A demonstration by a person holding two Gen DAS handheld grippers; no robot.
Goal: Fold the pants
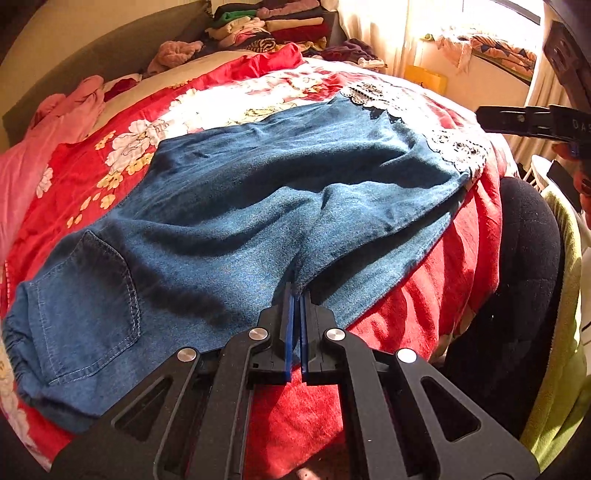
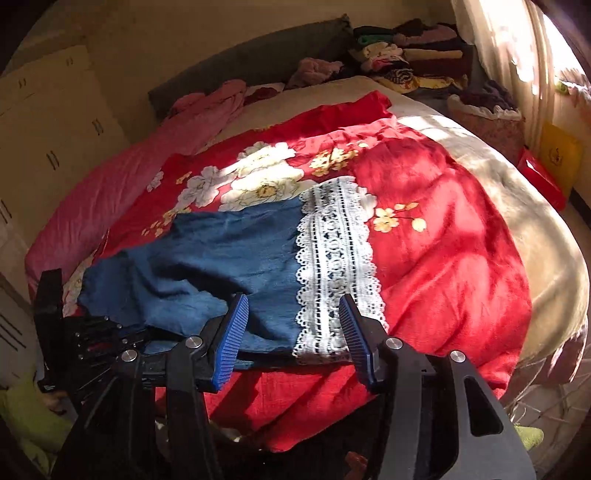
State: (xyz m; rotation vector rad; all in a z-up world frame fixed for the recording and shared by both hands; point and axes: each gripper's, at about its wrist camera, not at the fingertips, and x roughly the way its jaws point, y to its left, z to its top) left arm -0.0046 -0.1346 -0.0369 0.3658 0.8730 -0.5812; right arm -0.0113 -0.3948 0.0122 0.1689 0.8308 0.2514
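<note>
Blue denim pants [image 1: 229, 206] with white lace cuffs [image 1: 458, 147] lie spread on a red floral bedspread [image 1: 155, 122], waist and back pocket at the near left. My left gripper [image 1: 297, 295] is shut on the pants' near edge at the crotch. In the right wrist view the pants [image 2: 221, 254] lie with the lace cuff [image 2: 336, 258] toward me. My right gripper [image 2: 293, 306] is open and empty just above the near edge of the cuff, blue pads [image 2: 232, 332] on either side. The right gripper also shows at the far right of the left view [image 1: 517, 122].
Stacks of folded clothes [image 1: 266, 26] sit at the head of the bed. A pink sheet [image 2: 110, 184] covers the left side. A black and green chair [image 1: 524, 277] stands by the bed's near side. Cupboards [image 2: 51, 140] stand at left, a curtained window at right.
</note>
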